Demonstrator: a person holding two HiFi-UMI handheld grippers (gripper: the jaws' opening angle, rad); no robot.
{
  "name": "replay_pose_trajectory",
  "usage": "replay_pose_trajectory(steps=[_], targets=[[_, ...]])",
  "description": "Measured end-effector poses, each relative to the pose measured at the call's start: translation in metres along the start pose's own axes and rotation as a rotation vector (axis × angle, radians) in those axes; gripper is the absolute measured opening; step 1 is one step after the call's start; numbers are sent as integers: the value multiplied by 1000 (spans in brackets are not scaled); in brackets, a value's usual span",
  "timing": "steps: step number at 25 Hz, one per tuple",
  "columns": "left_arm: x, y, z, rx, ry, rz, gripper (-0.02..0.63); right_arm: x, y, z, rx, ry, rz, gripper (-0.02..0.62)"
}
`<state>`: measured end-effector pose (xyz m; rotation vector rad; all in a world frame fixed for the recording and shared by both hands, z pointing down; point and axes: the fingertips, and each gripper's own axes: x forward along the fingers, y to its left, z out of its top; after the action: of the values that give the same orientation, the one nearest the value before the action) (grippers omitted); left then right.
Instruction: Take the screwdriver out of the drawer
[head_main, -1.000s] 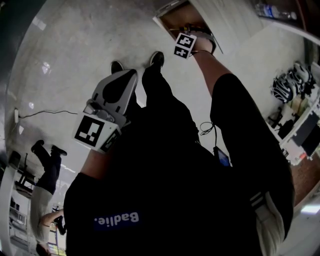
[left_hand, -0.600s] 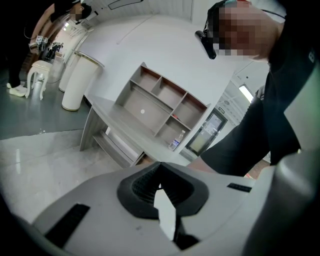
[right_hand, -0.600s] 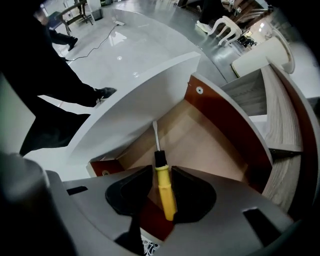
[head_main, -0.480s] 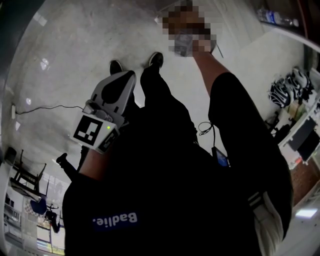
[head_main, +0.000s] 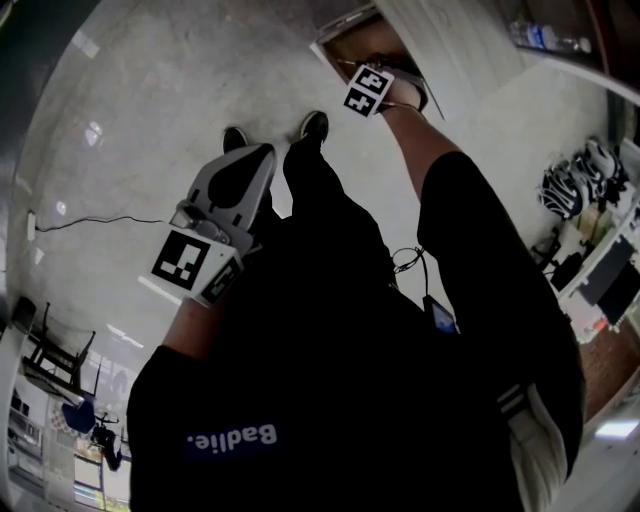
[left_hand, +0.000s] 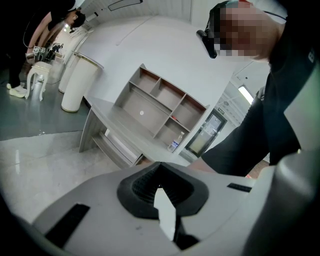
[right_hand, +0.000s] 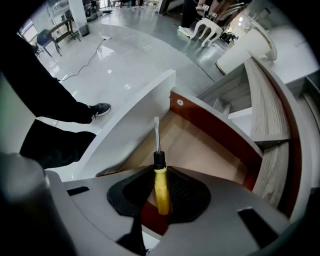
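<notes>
A screwdriver (right_hand: 160, 187) with a yellow handle, black collar and bare metal shaft is clamped between the jaws of my right gripper (right_hand: 159, 172); its tip points forward over the open drawer (right_hand: 200, 145). The drawer has a pale wooden bottom, red-brown inner walls and a white front panel (right_hand: 135, 120). In the head view the right gripper (head_main: 385, 85) is held out at the drawer (head_main: 345, 40), far ahead. My left gripper (head_main: 245, 165) hangs at my left side over the floor, away from the drawer. Its jaws (left_hand: 161, 187) are shut with nothing in them.
The drawer belongs to a grey desk with a shelf unit (left_hand: 160, 102) and a water bottle (left_hand: 173, 145) on top. A white cylindrical bin (left_hand: 80, 82) stands beside it. My shoes (head_main: 313, 125) are on the pale floor, where a cable (head_main: 100, 222) runs at left. Cluttered shelves (head_main: 590, 170) are at right.
My right gripper stays at the drawer and barely moves. The left gripper has shifted only slightly. A person who stood at lower left of the head view has gone from there.
</notes>
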<state>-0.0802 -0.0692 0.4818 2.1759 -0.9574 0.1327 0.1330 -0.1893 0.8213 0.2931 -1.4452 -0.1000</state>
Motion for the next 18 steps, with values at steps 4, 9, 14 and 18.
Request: replay_pose_trajectory(steps=[4, 9, 14, 18], targets=[[-2, -7, 5, 11, -16, -16, 2, -16, -3, 4, 57, -34, -5, 98], [-6, -15, 21, 33, -46, -28, 2, -42, -7, 8, 112, -77, -21, 98], [-17, -24, 32, 63, -61, -51, 2, -76, -11, 14, 205, -137, -45, 98], [-22, -34, 42, 90, -67, -73, 2, -110, -19, 18, 282, -199, -73, 98]])
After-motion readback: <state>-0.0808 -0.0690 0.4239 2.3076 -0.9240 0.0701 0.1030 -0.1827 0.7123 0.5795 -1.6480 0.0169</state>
